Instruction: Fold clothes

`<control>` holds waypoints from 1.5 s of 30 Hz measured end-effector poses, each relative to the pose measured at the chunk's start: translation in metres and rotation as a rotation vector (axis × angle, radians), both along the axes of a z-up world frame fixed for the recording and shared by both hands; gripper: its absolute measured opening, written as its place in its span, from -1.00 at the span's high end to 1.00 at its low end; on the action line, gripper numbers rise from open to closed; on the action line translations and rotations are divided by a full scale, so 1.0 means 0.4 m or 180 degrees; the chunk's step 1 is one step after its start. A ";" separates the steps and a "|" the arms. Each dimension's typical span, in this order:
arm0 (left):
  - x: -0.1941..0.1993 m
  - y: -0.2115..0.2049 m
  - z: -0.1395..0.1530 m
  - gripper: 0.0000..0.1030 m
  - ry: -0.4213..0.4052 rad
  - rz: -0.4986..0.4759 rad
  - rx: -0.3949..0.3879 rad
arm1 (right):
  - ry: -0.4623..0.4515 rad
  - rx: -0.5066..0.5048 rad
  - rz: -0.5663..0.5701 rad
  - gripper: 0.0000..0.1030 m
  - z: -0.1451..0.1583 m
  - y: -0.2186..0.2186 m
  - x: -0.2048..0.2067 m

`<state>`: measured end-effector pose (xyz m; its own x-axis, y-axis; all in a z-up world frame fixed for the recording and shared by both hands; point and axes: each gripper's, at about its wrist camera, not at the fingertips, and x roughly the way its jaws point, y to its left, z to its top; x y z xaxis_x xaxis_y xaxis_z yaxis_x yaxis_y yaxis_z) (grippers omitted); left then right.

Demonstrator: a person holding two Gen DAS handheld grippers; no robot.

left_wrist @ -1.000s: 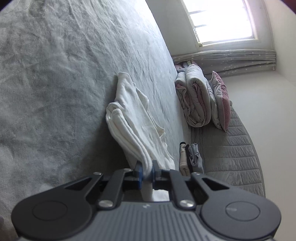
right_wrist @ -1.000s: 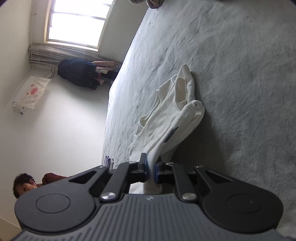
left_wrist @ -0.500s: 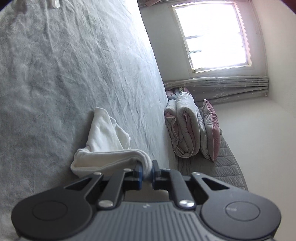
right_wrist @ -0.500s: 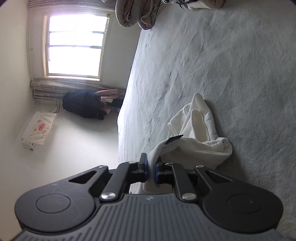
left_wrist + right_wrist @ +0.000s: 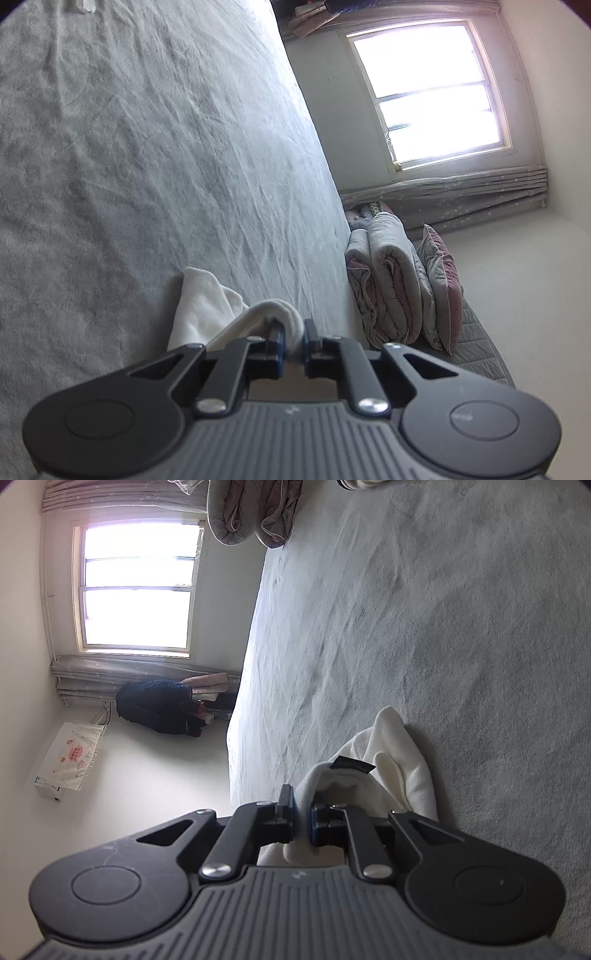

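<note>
A white garment (image 5: pixel 207 310) lies bunched on the grey bed sheet (image 5: pixel 147 166). My left gripper (image 5: pixel 291 341) is shut on a rolled edge of it, close above the sheet. In the right wrist view the same white garment (image 5: pixel 399 760) shows a small black label (image 5: pixel 352 765). My right gripper (image 5: pixel 302 821) is shut on another edge of it. Most of the garment is hidden behind the gripper bodies.
A rolled grey and pink quilt (image 5: pixel 391 284) and a pink pillow (image 5: pixel 443 291) lie at the bed's far side; the quilt also shows in the right wrist view (image 5: pixel 251 513). A window (image 5: pixel 428 96) is beyond. Dark clothes (image 5: pixel 155 705) hang near the wall.
Both grippers have carried the held edges forward over the garment. The long stretched cloth has gathered into a short bunch under the grippers. Both grips have stayed shut.
</note>
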<state>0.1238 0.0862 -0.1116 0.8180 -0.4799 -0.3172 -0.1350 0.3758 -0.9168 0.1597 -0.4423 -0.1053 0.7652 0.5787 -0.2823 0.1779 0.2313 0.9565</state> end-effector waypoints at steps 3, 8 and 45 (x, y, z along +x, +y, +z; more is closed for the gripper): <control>0.026 -0.002 -0.014 0.81 0.0050 0.0003 0.0088 | -0.0028 -0.0024 0.0004 0.63 -0.004 -0.007 0.002; 0.060 -0.009 -0.018 0.60 0.0084 -0.0003 0.0246 | -0.0106 -0.0079 -0.0001 0.12 -0.001 -0.025 -0.003; 0.085 -0.198 0.047 0.94 -0.0366 -0.0585 0.3171 | -0.0968 -0.3905 0.0600 0.74 0.023 0.323 -0.016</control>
